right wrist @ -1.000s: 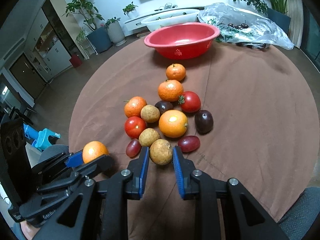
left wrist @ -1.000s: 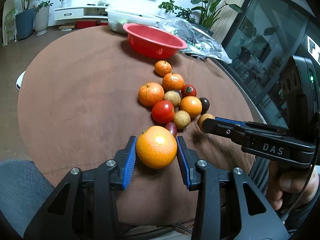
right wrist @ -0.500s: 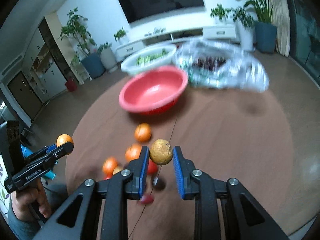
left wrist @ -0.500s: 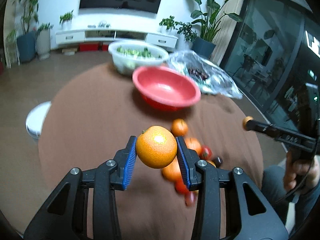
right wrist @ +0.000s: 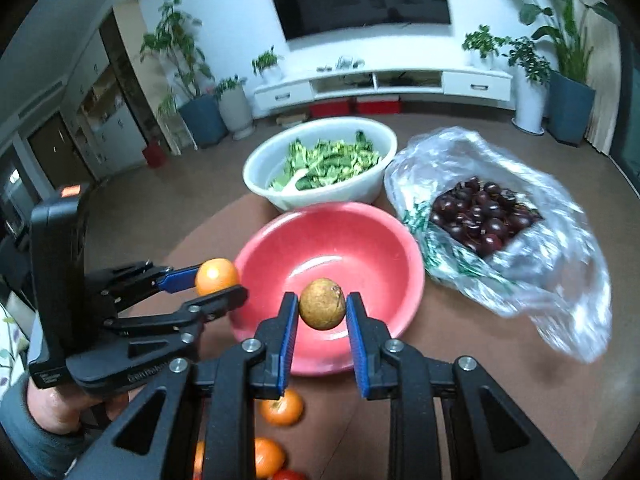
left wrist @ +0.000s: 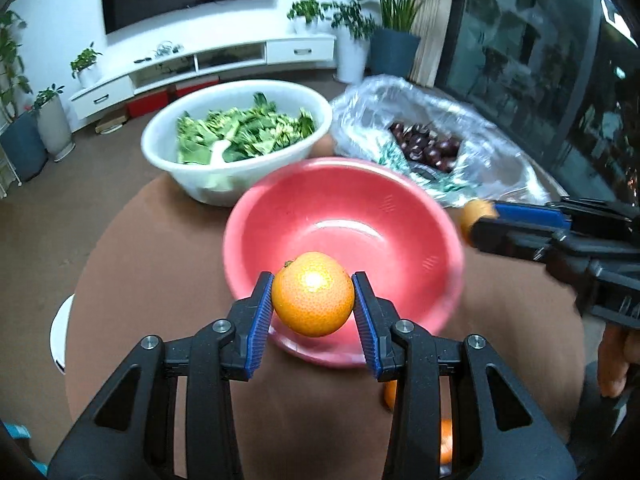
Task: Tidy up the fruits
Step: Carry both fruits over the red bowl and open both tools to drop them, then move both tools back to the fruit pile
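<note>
Living room: a wall-mounted TV, a white media unit and potted plants stand behind a round table [left wrist: 160, 264] under a brown cloth.

Left wrist view. The left gripper [left wrist: 313, 312] holds an orange [left wrist: 313, 294] squarely between its blue pads, one pad on each flank, jaws set to the fruit's width. The orange hangs over the near rim of the red bowl [left wrist: 404, 232], clear of it. The bowl's interior shows no fruit. Behind the bowl stands a white basin [left wrist: 168, 160] of leafy greens; to the right lies a clear plastic bag [left wrist: 496, 152] of dark cherries. The right gripper [left wrist: 478, 220] enters from the right edge, side-on, with a brownish fruit [left wrist: 474, 213] at its tip just beside the bowl's right rim. Its jaw gap cannot be judged from this angle.

Right wrist view. Here the right gripper [right wrist: 322, 316] shows its jaws narrow, pads pressed on either side of the small round brown fruit [right wrist: 322, 309], which hangs above the red bowl [right wrist: 384, 248]. The left gripper [right wrist: 224, 284] appears side-on at the left, its orange [right wrist: 216, 276] at the bowl's left rim. Below the fingers, loose oranges [right wrist: 282, 409] and a red tomato [right wrist: 288, 475] lie on the cloth near the bowl. The cherries [right wrist: 482, 216] and the basin [right wrist: 372, 184] are plain here.
</note>
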### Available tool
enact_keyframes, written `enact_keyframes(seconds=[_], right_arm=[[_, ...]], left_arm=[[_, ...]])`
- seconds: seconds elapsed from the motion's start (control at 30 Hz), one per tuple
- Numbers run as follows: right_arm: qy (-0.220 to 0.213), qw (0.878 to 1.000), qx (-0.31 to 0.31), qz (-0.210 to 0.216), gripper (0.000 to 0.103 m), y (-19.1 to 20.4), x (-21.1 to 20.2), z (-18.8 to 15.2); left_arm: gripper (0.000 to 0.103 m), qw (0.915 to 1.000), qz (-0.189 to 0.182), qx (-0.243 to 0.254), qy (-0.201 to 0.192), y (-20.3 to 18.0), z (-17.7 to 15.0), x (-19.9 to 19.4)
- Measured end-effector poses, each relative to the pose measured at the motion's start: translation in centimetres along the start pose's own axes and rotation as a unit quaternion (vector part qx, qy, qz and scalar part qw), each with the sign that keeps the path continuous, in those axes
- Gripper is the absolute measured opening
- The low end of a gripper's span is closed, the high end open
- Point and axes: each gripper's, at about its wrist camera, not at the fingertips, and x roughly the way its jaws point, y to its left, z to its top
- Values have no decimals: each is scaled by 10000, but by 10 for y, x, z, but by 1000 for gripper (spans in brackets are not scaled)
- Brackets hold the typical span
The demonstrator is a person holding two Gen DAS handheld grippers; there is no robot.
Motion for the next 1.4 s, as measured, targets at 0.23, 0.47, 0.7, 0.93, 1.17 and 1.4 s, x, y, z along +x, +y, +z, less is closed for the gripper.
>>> enact_keyframes(seconds=[0.23, 0.47, 0.7, 0.93, 1.17, 1.4], right_arm=[[540, 9983, -176, -157, 27, -6, 56, 2], [816, 9958, -271, -299, 27, -12, 81, -2], [907, 9942, -389, -421, 28, -12, 89, -4], [861, 9944, -413, -453, 42, -14, 87, -1], [565, 9968, -354, -451, 58, -11, 57, 1], [-26, 9999, 28, -98, 68, -13, -9, -7]], left_arm=[[37, 9991, 12, 144, 390, -1, 9, 57], [37, 9980, 155, 276, 550, -3, 8, 83], [37, 9967, 236, 536, 562, -10, 7, 85], [47, 9967, 349, 570, 462, -7, 8, 79], [70, 9985, 365, 389, 134, -1, 8, 47], [91, 9988, 206, -41, -448, 6, -9, -20]])
